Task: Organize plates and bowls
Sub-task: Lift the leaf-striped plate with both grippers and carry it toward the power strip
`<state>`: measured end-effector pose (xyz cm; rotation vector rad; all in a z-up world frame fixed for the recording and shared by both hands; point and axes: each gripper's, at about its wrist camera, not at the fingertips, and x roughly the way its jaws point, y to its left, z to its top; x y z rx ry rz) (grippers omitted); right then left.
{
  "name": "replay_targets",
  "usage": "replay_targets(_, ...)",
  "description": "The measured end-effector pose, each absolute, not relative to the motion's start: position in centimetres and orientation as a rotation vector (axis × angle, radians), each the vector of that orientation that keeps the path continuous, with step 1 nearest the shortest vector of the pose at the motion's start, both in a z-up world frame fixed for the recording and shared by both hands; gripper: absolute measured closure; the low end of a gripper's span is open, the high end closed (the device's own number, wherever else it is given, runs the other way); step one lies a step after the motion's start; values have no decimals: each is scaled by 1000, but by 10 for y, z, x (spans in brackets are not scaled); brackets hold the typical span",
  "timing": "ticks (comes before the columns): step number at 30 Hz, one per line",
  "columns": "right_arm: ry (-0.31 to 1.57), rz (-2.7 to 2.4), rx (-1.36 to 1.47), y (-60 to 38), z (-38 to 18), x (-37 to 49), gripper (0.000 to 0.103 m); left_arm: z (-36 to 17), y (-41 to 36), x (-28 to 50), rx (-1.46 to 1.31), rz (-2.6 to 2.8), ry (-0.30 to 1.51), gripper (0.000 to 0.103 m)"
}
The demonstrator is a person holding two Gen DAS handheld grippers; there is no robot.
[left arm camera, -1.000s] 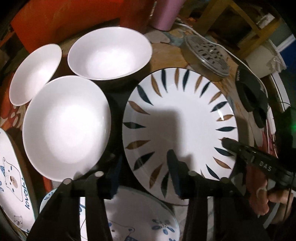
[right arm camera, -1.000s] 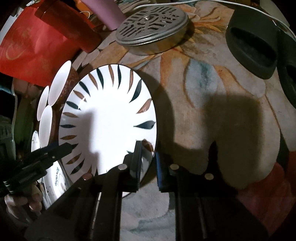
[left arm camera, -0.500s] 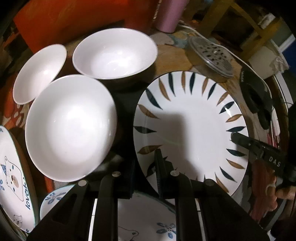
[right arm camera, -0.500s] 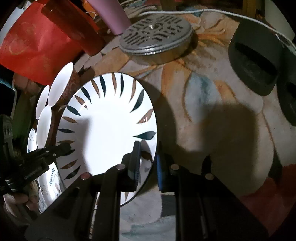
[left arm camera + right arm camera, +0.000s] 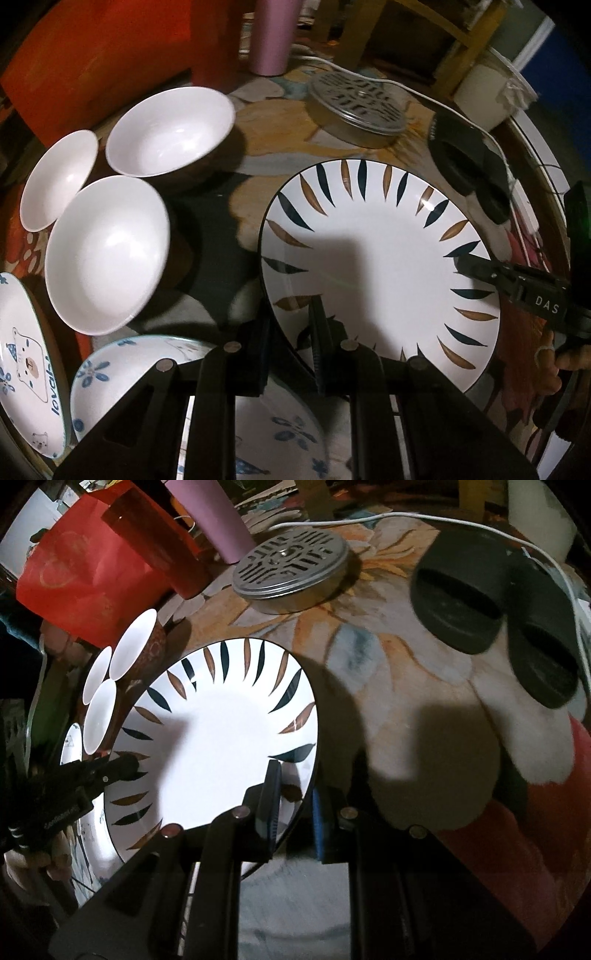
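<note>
White leaf-rimmed plate (image 5: 384, 266), dark blue and brown strokes round the edge, pinched at opposite rims by both tongs. Left tongs (image 5: 290, 332) clamped on the near-left rim, having just closed there; right tongs (image 5: 291, 805) clamped on the far rim, one pad over the face, one under. Held over a flower-patterned bench (image 5: 424, 709). Beside it, three white bowls (image 5: 107, 254), clustered; nearer, bear-printed plates (image 5: 26, 369). Beyond, round slotted metal tin (image 5: 291, 565), black slippers (image 5: 461, 598).
</note>
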<state>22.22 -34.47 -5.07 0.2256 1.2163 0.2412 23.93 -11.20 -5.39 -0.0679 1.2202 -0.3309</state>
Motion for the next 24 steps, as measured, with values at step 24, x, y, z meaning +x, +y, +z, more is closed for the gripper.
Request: replay_targets(24, 1222, -55, 362, -510, -10, 76, 87, -23, -299, 151, 85, -635, 1225, 85)
